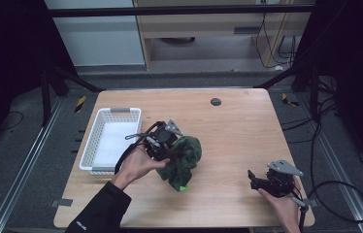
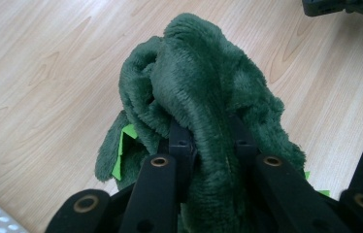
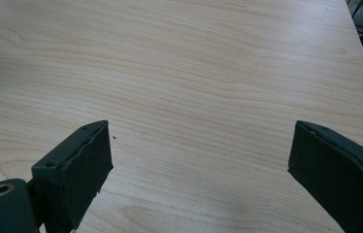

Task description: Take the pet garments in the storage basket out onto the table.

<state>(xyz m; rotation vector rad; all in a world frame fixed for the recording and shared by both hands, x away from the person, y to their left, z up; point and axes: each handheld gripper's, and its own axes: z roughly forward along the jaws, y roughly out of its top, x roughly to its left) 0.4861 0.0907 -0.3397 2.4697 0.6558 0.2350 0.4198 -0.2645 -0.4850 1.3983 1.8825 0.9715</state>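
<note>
Dark green plush cloth with a fuzzy pile (image 1: 182,160), bunched into a loose mound, sits near the middle of the pale wood-grain tabletop (image 1: 233,131), slightly toward the person's side. A bright green tag or patch shows at its lower edge in the high view and along its left fold in the left gripper view (image 2: 123,150).

Left gripper (image 1: 162,143): clenched on the green cloth (image 2: 199,97). In the left gripper view a thick fold of the pile is pinched between the two black jaws and rises up past them, draping over both. The person's left hand (image 1: 138,165) wraps the gripper body; a dark sleeve comes in from the bottom edge. A grey three-cornered plate rides on top.

Right gripper (image 1: 256,180): released, holding nothing. In the right gripper view its black jaws (image 3: 199,160) stand wide apart over bare wood. It is near the table's right front corner, well apart from the cloth, held by the right hand (image 1: 281,204). Black cable trails off to the right.

White plastic slotted basket (image 1: 99,145), rectangular with grey handles, lies on the left part of the table, just beside the left hand and gripper. Cloth is outside it.

Small dark round disc (image 1: 215,102) set in the tabletop near the far edge, well apart from everything else
</note>
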